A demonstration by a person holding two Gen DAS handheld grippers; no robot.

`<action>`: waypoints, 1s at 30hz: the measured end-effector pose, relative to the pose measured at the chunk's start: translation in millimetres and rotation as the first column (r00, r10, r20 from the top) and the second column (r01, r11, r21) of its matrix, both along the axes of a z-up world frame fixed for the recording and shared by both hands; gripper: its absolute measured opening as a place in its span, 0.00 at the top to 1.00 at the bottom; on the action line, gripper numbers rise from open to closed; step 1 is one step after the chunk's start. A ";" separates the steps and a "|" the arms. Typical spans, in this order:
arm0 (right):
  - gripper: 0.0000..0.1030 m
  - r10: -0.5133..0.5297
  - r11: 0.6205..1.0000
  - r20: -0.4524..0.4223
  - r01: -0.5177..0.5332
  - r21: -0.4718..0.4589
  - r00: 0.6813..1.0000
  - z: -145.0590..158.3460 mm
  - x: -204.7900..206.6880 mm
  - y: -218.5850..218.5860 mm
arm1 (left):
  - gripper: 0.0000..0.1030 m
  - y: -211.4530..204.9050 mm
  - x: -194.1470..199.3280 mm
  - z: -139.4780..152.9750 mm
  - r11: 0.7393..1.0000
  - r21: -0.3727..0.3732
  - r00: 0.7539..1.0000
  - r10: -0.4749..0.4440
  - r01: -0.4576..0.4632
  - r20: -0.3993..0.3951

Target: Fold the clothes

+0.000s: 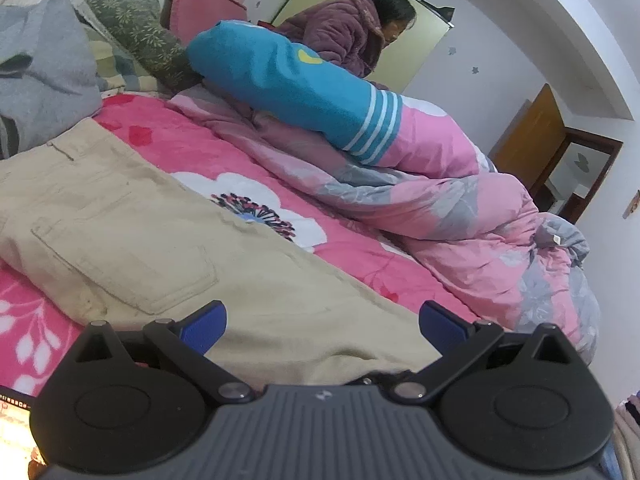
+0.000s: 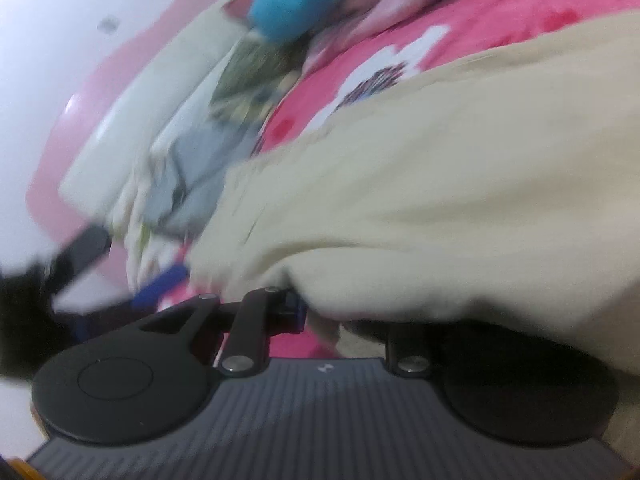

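Observation:
Beige trousers (image 1: 120, 220) lie spread across the pink floral bedsheet (image 1: 340, 248), a back pocket facing up. My left gripper (image 1: 322, 316) hovers over their near edge, open, its blue pads (image 1: 204, 328) wide apart with nothing pinched between them. In the blurred right wrist view the same beige trousers (image 2: 400, 200) bunch up and drape over my right gripper (image 2: 320, 316). Its jaws stand narrow and closed on a fold of the cloth. One blue-tipped finger (image 2: 292, 308) shows; the other is hidden under the fabric.
A rumpled pink and grey duvet (image 1: 460, 220) with a blue striped cushion (image 1: 288, 80) fills the far side of the bed. A person in a purple jacket (image 1: 344, 32) sits behind it. A grey garment (image 1: 44, 72) and pillows (image 1: 140, 28) lie at the head.

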State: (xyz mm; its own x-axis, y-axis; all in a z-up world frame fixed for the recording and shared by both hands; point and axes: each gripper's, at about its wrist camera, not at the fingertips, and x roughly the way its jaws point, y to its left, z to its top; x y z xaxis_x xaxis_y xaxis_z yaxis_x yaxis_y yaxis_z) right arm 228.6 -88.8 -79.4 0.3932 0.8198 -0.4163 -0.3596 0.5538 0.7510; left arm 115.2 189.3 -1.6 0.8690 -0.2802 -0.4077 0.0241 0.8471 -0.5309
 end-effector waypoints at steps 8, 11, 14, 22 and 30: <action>0.82 -0.009 0.997 -0.043 0.013 0.079 0.999 -7.6 4.0 13.9 | 0.00 4.1 3.5 -2.5 1.000 -0.010 1.000 0.017 -0.017 -0.013; 0.82 0.068 0.996 -0.025 -0.066 0.064 0.997 -6.1 -0.7 30.8 | 0.00 4.0 3.1 -1.5 1.000 0.000 1.000 0.019 -0.019 -0.005; 0.82 0.100 0.993 -0.035 -0.098 0.064 0.994 -4.0 -6.3 26.8 | 0.00 4.7 4.2 -3.3 1.000 0.002 1.000 0.022 -0.022 -0.009; 0.80 0.124 0.992 -0.010 -0.125 -0.016 0.992 3.8 -56.0 6.3 | 0.00 -11.0 13.5 -13.9 0.999 0.054 0.999 0.012 -0.010 -0.045; 0.71 -0.130 0.988 0.040 0.133 -0.081 0.991 25.2 -117.1 -101.4 | 0.00 -45.4 21.6 -25.9 0.968 0.252 0.997 0.026 -0.009 -0.066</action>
